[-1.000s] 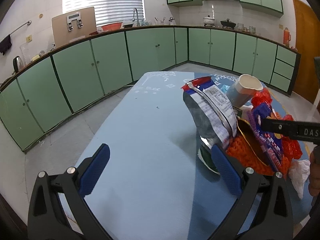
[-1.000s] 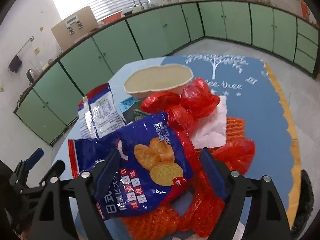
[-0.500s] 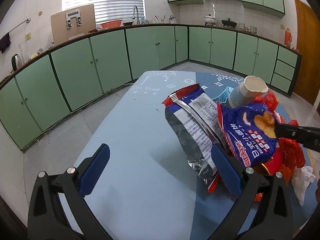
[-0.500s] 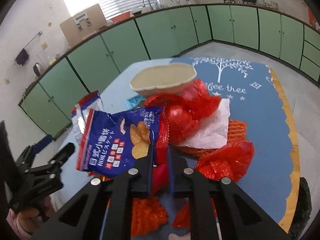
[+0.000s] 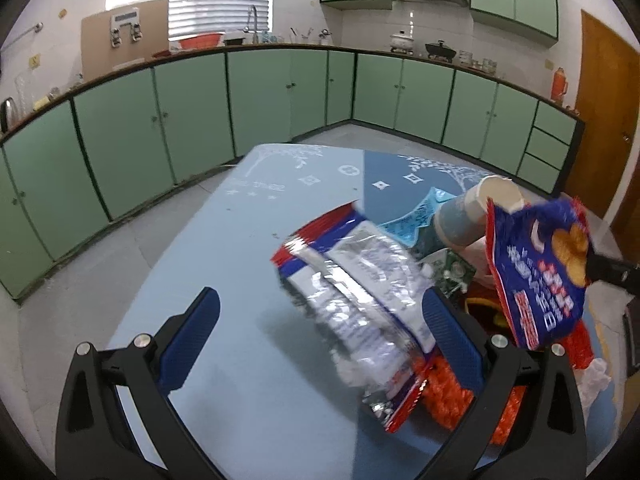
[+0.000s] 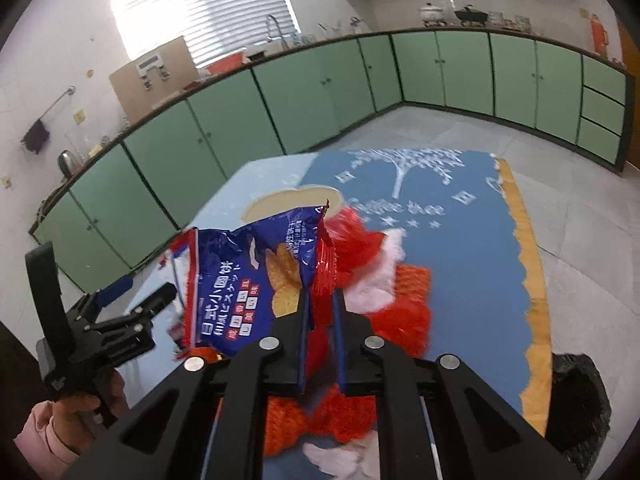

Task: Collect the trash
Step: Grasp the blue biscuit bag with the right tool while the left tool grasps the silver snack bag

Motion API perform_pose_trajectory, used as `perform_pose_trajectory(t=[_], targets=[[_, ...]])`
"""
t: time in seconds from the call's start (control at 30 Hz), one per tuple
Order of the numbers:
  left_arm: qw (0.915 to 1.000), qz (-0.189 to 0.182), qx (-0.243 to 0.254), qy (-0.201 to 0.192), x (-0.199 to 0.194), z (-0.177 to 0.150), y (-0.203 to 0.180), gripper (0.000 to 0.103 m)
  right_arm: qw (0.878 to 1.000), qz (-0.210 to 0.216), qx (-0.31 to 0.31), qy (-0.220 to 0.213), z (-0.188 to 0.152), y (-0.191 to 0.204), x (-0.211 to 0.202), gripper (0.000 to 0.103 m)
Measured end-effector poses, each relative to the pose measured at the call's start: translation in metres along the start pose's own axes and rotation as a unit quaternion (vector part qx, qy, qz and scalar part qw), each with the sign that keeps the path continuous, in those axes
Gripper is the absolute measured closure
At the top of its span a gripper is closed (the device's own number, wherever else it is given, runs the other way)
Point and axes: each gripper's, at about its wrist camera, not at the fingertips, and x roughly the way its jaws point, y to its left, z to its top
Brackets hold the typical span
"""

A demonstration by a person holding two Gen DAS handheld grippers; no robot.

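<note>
A heap of trash lies on the blue tablecloth (image 5: 240, 280). My right gripper (image 6: 320, 300) is shut on the edge of a blue biscuit bag (image 6: 248, 280), which hangs lifted above the heap. The left wrist view shows that bag (image 5: 540, 280) at the right, with the right gripper's black finger behind it. My left gripper (image 5: 318, 304) is open and low over the table. A crumpled silver snack bag (image 5: 360, 292) lies against its right finger. A paper cup (image 5: 480, 208) lies on its side behind the bags. From the right wrist view, the left gripper (image 6: 138, 294) is at the left.
Orange foam netting (image 6: 400, 312), red wrappers (image 6: 356, 236) and white tissue (image 6: 376, 280) make up the rest of the heap. A black bag (image 6: 576, 400) sits past the table's right edge. Green cabinets (image 5: 280, 100) ring the room. A hand in a pink sleeve (image 6: 52, 436) holds the left gripper.
My right gripper has shut on the blue biscuit bag and raised it off the heap. The silver bag has tipped from leaning upright to lying flatter. The left gripper has shifted across the table, still open.
</note>
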Motion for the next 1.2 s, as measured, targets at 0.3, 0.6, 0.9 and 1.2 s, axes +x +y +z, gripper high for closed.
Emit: perform_pose_trajectory(t=[0.3, 0.6, 0.9, 1.2], targets=[[0.9981, -0.056, -0.009, 0.022, 0.019, 0.003, -0.009, 0.069, 1.0, -0.012, 0.0, 0.017, -0.009, -0.004, 0.004, 0.09], [0.9967, -0.074, -0.017, 0.029, 0.021, -0.006, -0.008, 0.094, 1.0, -0.021, -0.007, 0.016, -0.013, -0.002, 0.004, 0.082], [0.9963, -0.06, -0.044, 0.044, 0.022, -0.014, 0.011, 0.018, 1.0, -0.02, -0.009, 0.007, -0.012, 0.003, 0.001, 0.064], [0.9918, -0.091, -0.031, 0.084, 0.053, -0.018, -0.003, 0.021, 1.0, -0.021, -0.006, 0.008, -0.011, 0.0, 0.003, 0.063]])
